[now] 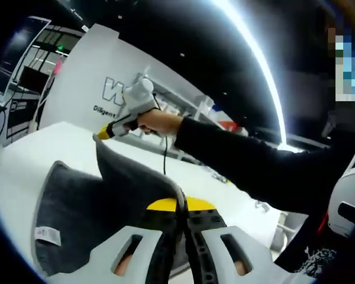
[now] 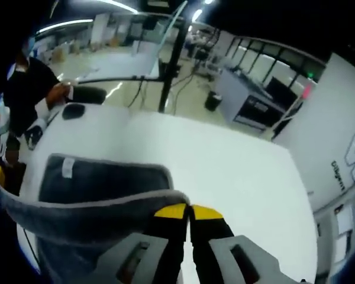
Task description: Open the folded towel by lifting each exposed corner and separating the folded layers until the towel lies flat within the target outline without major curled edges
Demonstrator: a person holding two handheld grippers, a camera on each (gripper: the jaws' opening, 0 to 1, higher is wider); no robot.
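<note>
A dark grey towel [image 1: 77,201] with a pale hem and a small white label [image 1: 47,235] hangs lifted above the white table [image 1: 59,139]. My left gripper [image 1: 181,205] is shut on one part of its edge, the yellow tips pressed together over the cloth. From there the edge rises to my right gripper [image 1: 102,135], held in a hand [image 1: 157,121] and shut on a corner. In the right gripper view, the right gripper [image 2: 189,212] pinches the hem of the towel [image 2: 106,177], which sags to the left, label [image 2: 67,167] facing up.
The white table [image 2: 236,171] stretches wide beyond the towel. A small black object [image 2: 74,110] lies near its far left corner. A person in black [image 2: 32,80] stands at that side. A white wall with lettering [image 1: 112,89] and shelving stand behind the table.
</note>
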